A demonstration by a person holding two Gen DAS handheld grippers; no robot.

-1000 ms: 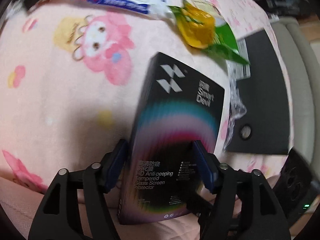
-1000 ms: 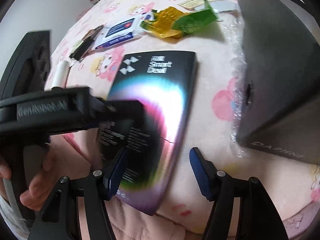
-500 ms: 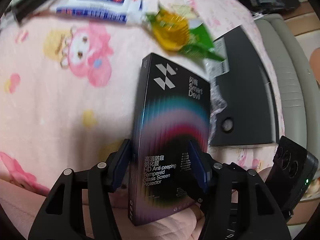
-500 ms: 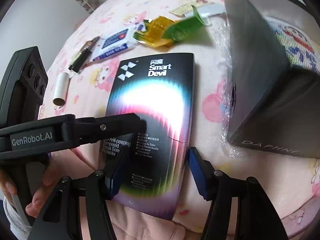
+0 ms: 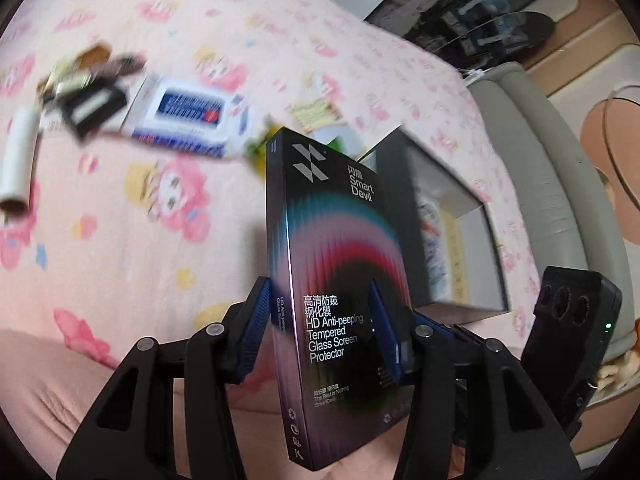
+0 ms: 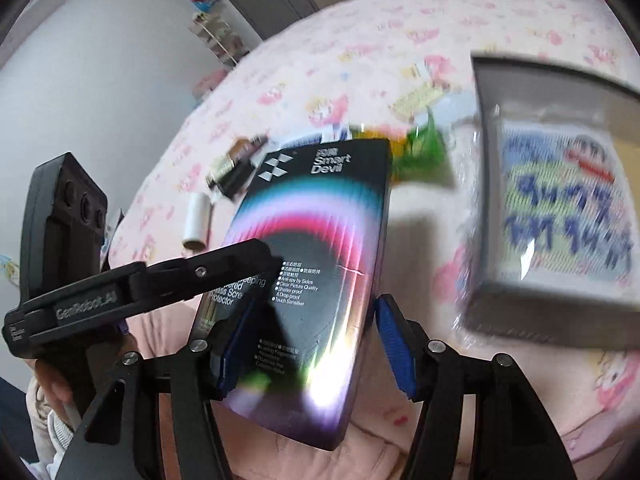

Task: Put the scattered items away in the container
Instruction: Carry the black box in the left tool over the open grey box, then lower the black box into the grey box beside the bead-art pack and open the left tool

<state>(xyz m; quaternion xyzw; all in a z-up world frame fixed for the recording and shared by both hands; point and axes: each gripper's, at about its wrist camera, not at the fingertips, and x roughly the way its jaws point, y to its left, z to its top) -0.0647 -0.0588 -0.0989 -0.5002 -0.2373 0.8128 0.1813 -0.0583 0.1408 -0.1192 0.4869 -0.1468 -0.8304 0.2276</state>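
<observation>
My left gripper point(image 5: 320, 336) is shut on a black screen-protector box point(image 5: 336, 280) and holds it lifted and tilted above the pink blanket; the box also shows in the right wrist view point(image 6: 316, 264). The open black container box point(image 5: 448, 224) lies just right of it, with a printed card inside point(image 6: 560, 204). My right gripper point(image 6: 308, 340) is open, its fingers either side of the box's near end without gripping. A white-blue packet point(image 5: 188, 120), a green-yellow wrapper point(image 6: 420, 152), a white tube point(image 5: 18, 164) and a small dark item point(image 5: 88, 108) lie scattered beyond.
The pink cartoon-print blanket point(image 5: 140, 240) covers the bed. A grey padded bed edge point(image 5: 560, 184) runs along the right. The left gripper's body point(image 6: 72, 264) and the hand holding it fill the lower left of the right wrist view.
The left gripper has lifted the screen-protector box off the blanket and tipped it up. Both views have risen, so the container's open inside now shows.
</observation>
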